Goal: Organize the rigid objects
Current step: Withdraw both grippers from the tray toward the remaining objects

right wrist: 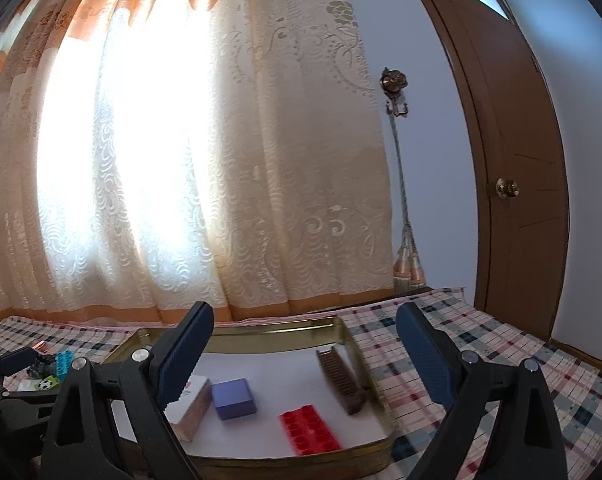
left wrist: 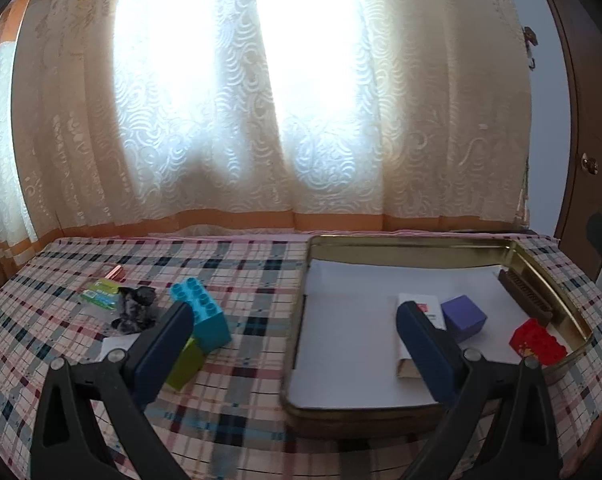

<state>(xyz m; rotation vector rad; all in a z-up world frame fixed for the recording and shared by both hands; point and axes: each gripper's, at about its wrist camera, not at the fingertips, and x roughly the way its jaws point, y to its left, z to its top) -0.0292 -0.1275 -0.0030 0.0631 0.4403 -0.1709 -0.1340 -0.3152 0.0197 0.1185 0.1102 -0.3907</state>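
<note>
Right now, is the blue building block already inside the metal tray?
No, the blue building block lies on the checked cloth to the left of the metal tray, outside its rim.

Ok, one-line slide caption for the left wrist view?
Open left gripper between blue brick on plaid cloth and gold tray.

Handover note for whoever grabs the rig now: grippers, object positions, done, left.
Left gripper: open, empty. Right gripper: open, empty, over the tray.
In the gold tray: white box, purple cube, red brick, brown comb.
On the plaid cloth, outside the tray: blue brick, green block, dark crumpled item, small packets.
Done: four items trayed. Left: blue brick and green block, probably next.
</note>
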